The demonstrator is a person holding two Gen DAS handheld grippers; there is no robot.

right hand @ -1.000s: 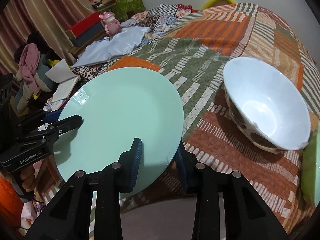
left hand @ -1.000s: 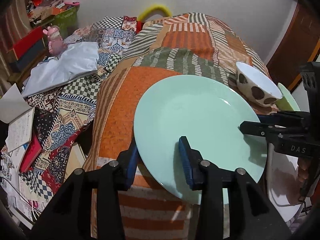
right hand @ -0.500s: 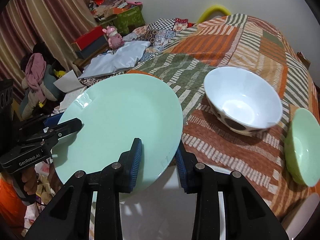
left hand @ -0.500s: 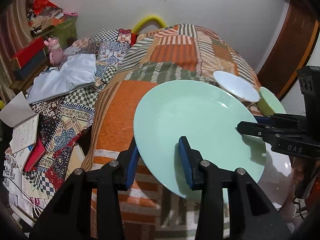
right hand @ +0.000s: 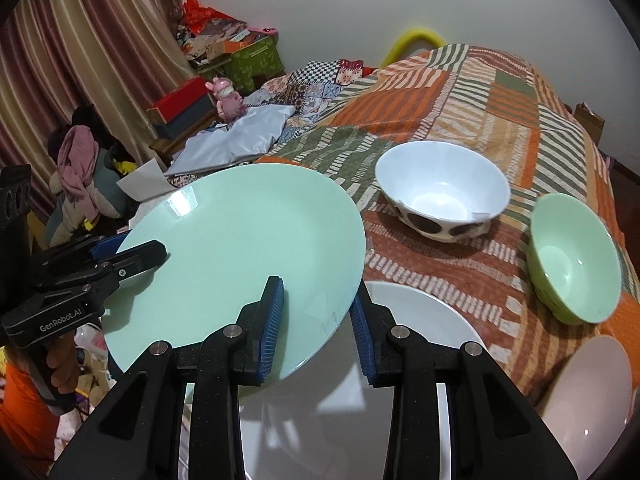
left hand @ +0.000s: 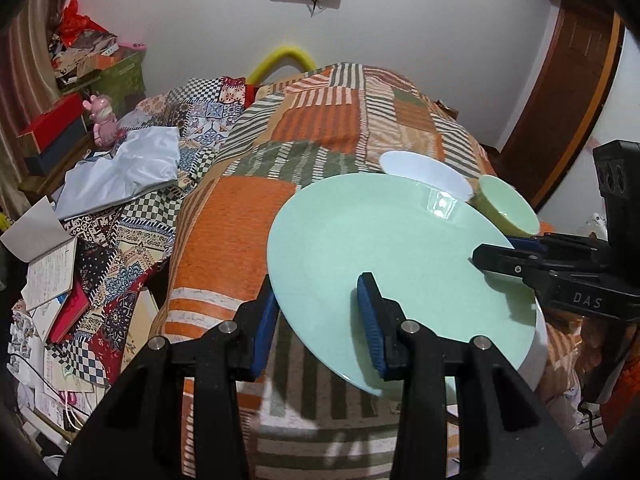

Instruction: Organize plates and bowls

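Observation:
A mint green plate (left hand: 396,256) (right hand: 240,256) is held in the air between both grippers, above a white plate (right hand: 420,344) on the bed. My left gripper (left hand: 320,320) is shut on its left rim. My right gripper (right hand: 318,316) is shut on its right rim; it also shows in the left wrist view (left hand: 516,256). A white bowl with brown spots (right hand: 440,192) and a green bowl (right hand: 572,256) sit on the patchwork bedspread (right hand: 460,92) beyond. A pale pink plate (right hand: 588,404) lies at the lower right.
The white plate's rim also shows in the left wrist view (left hand: 538,356). Books, cloths and boxes (left hand: 60,240) clutter the floor left of the bed. A pink toy (right hand: 226,98) and a green box (right hand: 248,60) stand by the curtain. A wooden door (left hand: 568,92) is at the right.
Both grippers have pulled back and lifted with the green plate. The white plate, the green bowl and the pink plate have come into view.

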